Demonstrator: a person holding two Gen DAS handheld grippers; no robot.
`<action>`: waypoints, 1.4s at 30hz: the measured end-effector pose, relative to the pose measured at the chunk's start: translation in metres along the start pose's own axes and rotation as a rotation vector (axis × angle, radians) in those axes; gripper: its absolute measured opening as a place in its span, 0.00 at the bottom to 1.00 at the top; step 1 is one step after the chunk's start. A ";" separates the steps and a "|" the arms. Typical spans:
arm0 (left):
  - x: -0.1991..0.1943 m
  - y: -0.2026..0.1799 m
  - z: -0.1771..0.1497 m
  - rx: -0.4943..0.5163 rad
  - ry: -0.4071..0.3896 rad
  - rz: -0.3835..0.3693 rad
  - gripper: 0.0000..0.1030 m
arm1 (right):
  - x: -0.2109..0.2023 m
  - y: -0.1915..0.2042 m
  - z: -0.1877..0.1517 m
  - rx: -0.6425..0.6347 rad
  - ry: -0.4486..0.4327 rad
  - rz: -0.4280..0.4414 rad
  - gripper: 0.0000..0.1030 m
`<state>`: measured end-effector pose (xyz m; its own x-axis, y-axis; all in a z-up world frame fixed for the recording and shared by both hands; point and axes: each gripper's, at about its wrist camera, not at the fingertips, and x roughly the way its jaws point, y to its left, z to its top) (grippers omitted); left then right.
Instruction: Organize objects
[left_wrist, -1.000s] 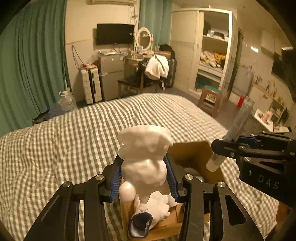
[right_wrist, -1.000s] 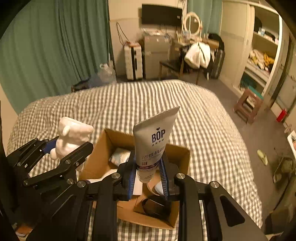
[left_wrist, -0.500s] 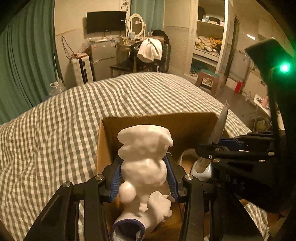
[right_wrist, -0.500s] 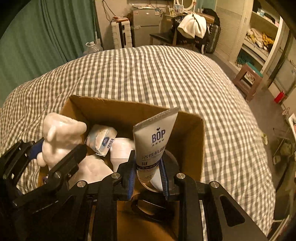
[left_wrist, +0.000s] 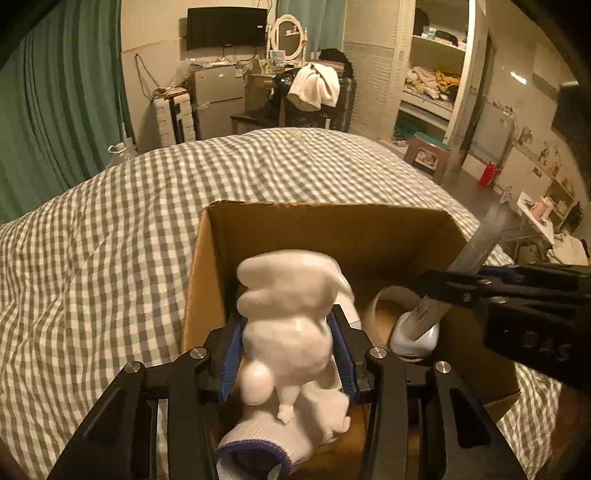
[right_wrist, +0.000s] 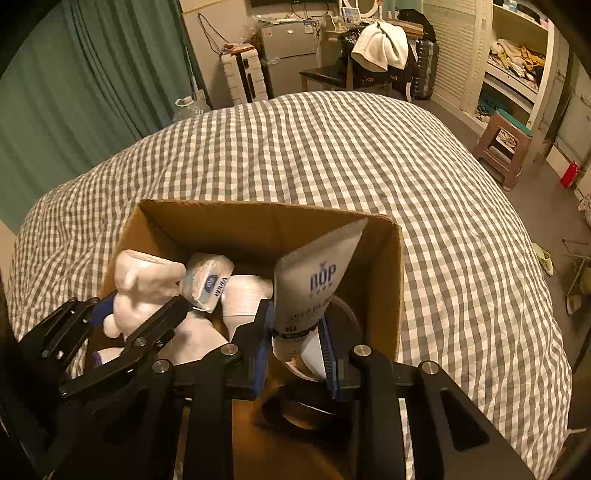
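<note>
Both grippers are hanging over the cardboard box (right_wrist: 384, 258) sitting on the checked bed (right_wrist: 332, 147). Right gripper (right_wrist: 295, 354) is just starting to open around the BOP tube (right_wrist: 317, 280); the tube is leaning off the right pad already, cap end pointing down into the box. Looks like a light, squishy plastic tube, so holding it low near the stiffer cap shoulder makes sense. Left gripper (left_wrist: 288, 354) is opening a touch too, but its blue pads are still hugging the white figurine (left_wrist: 288, 317) at the belly, above a white glove (left_wrist: 280, 435) in the box. That figurine seems glossy, rigid and probably chippy, so the narrow waist is the safest spot to be gripping.
</note>
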<state>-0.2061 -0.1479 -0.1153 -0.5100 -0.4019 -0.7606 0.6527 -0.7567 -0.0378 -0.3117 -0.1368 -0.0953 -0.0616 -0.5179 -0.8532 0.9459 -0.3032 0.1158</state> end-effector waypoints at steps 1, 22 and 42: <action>-0.002 0.000 -0.001 -0.001 0.002 0.000 0.47 | -0.002 0.000 0.003 0.000 -0.004 0.003 0.32; -0.114 0.010 0.036 -0.036 -0.245 0.032 0.97 | -0.107 -0.012 0.024 0.113 -0.227 0.033 0.90; -0.251 0.028 0.030 -0.013 -0.444 0.107 1.00 | -0.278 0.029 -0.029 -0.052 -0.471 -0.086 0.95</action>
<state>-0.0771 -0.0840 0.0940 -0.6285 -0.6615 -0.4092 0.7201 -0.6937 0.0152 -0.2581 0.0219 0.1307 -0.2666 -0.8024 -0.5340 0.9450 -0.3264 0.0186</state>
